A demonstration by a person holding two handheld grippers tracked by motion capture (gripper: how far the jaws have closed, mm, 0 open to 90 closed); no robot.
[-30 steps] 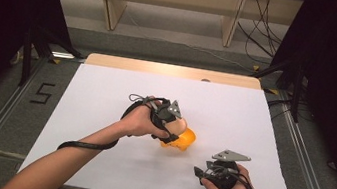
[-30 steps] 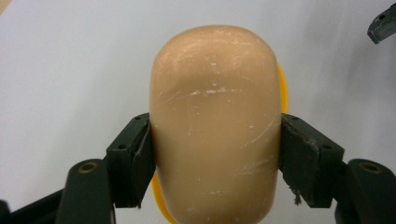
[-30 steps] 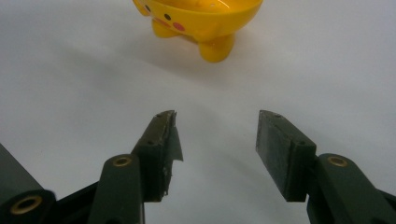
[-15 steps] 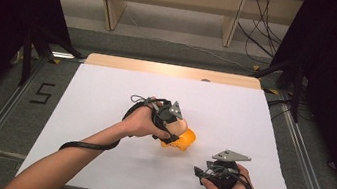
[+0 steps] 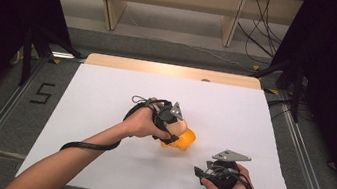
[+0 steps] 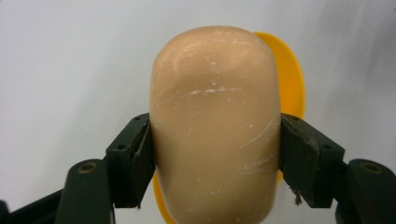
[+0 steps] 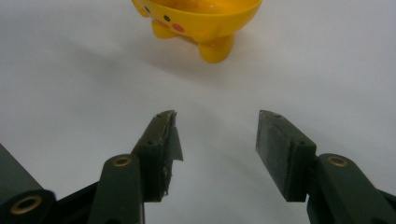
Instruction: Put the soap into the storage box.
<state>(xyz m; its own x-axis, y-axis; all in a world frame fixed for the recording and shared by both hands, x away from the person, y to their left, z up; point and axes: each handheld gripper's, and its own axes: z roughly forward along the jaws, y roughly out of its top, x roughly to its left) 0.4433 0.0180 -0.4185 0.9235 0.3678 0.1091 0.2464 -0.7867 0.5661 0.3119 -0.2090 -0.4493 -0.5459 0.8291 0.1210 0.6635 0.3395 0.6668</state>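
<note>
A yellow bowl [image 5: 185, 140] with little feet and a painted face stands near the middle of the white table. In the left gripper view a tan, rounded bread-like piece [image 6: 215, 126] is held above the bowl's yellow rim [image 6: 292, 79]. My left gripper [image 6: 215, 163] is shut on that piece, one pad on each side. In the high view this gripper [image 5: 176, 126] sits at the bowl's left edge. My right gripper [image 7: 217, 149] stands open on the table with nothing between its fingers, facing the bowl [image 7: 201, 23]. It is at the front right [image 5: 200, 172].
The white table [image 5: 105, 100] has a wooden strip [image 5: 172, 70] along its far edge. Dark curtains and metal rails flank it. Shelving legs and cables lie on the floor behind.
</note>
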